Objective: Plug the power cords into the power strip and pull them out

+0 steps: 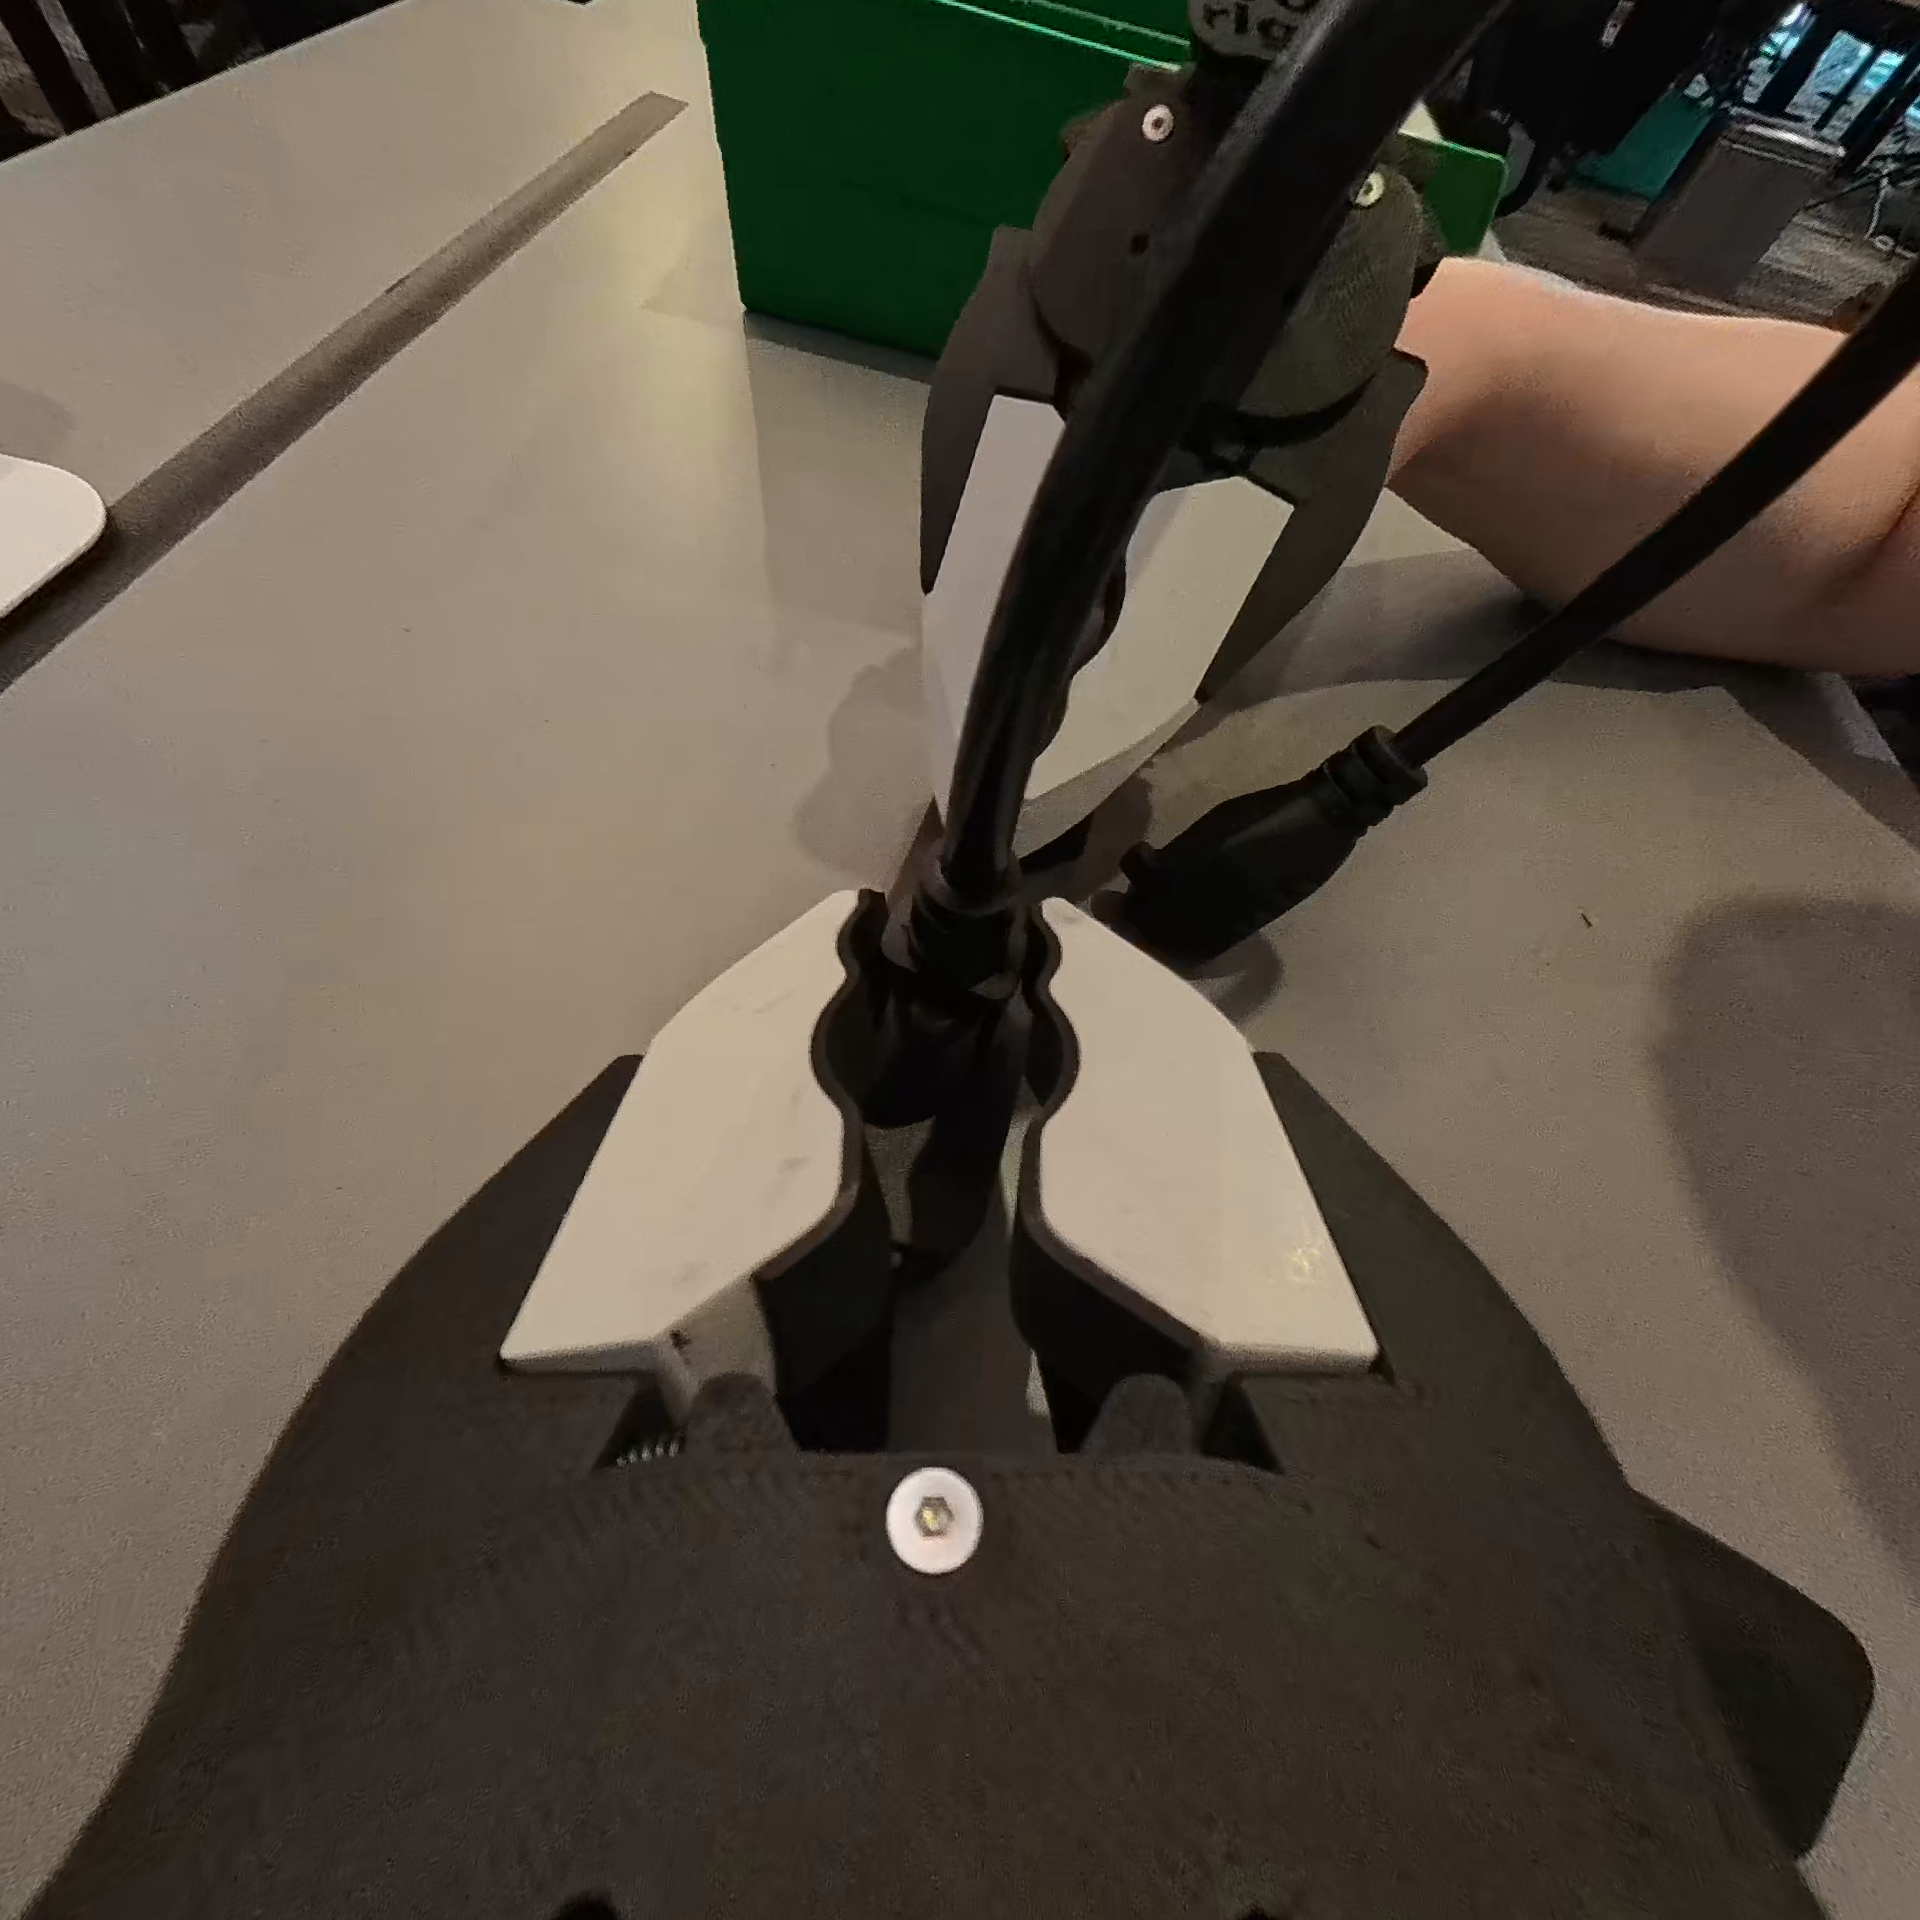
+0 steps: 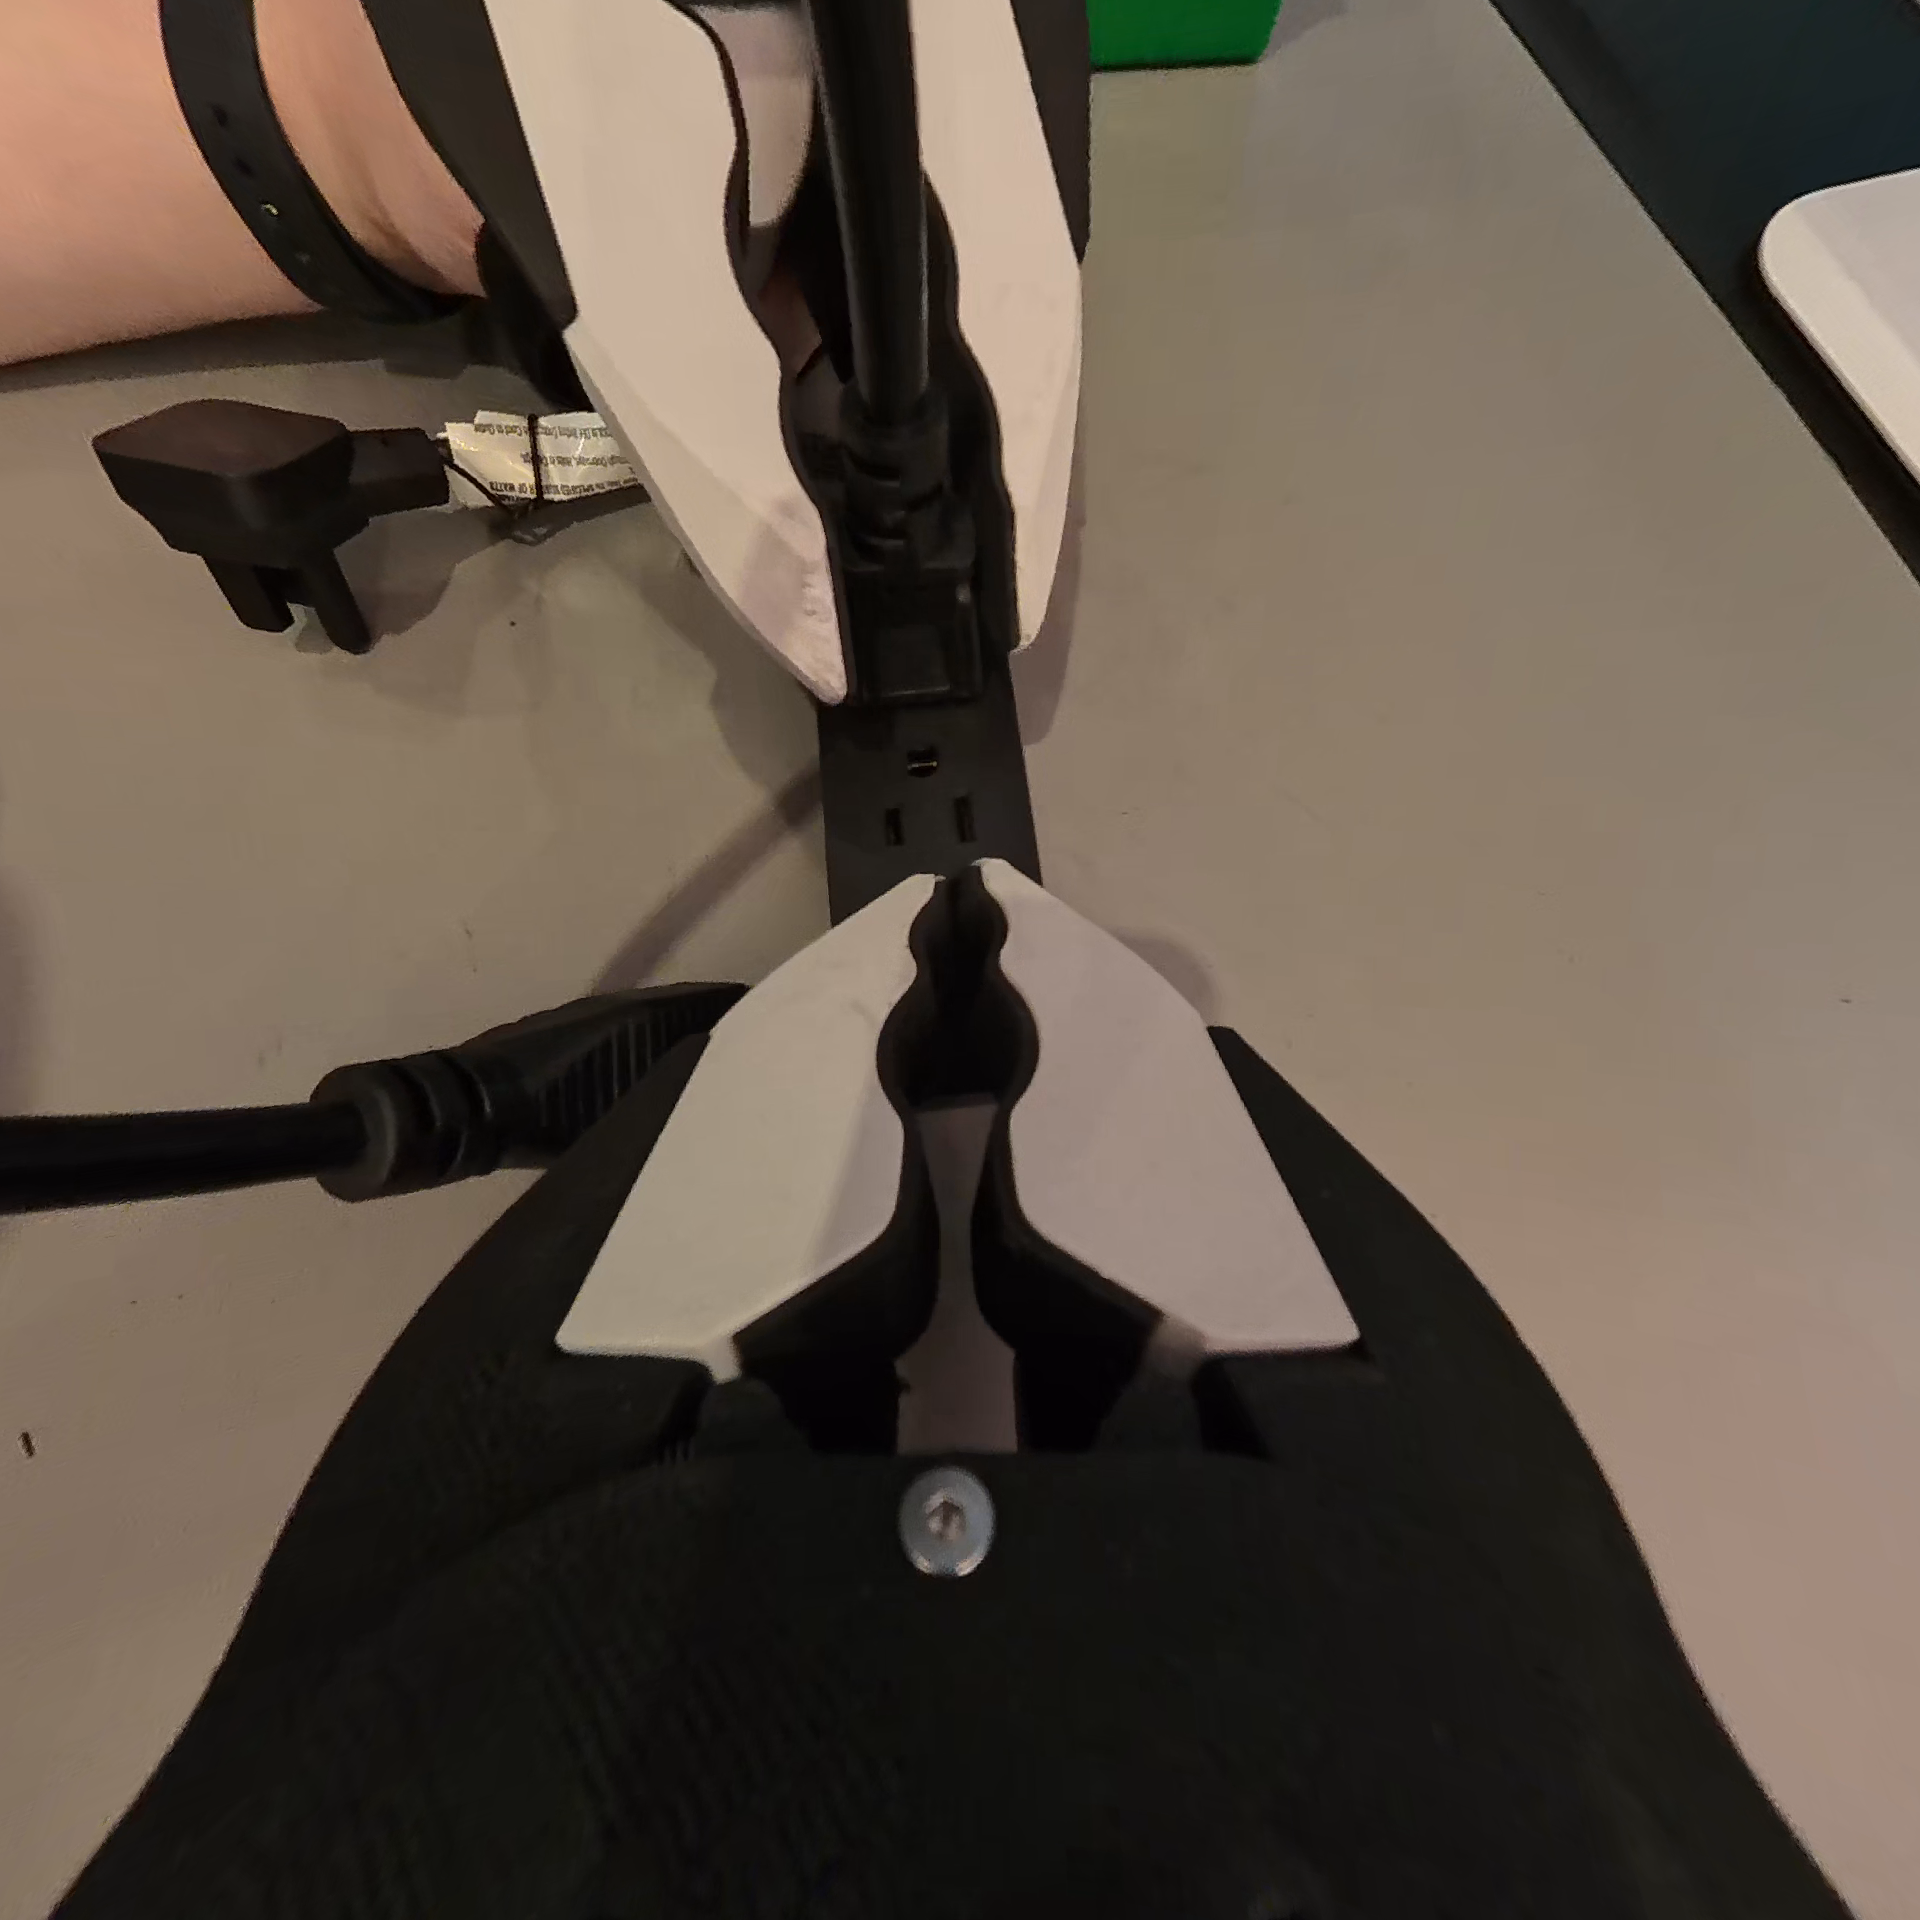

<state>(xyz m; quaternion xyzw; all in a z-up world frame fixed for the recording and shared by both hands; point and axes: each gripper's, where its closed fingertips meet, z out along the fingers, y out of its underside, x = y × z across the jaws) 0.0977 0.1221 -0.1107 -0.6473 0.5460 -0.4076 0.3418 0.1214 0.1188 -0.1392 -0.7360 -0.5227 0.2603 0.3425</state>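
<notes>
My left gripper [image 1: 951, 914] has a matte black printed body with a ribbed surface, a white-washered hex screw [image 1: 934, 1521] at its centre, and two pale grey fingers [image 1: 717, 1143] with wavy black inner edges. My right gripper [image 2: 961, 883] matches, with a silvery screw [image 2: 944, 1525]. A black perforated strap [image 2: 260, 177] circles my left forearm.

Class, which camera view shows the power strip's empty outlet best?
The right wrist view: the empty outlet on the power strip faces the camera between both grippers. In the left wrist view, the left gripper and its held plug hide the strip.
</notes>
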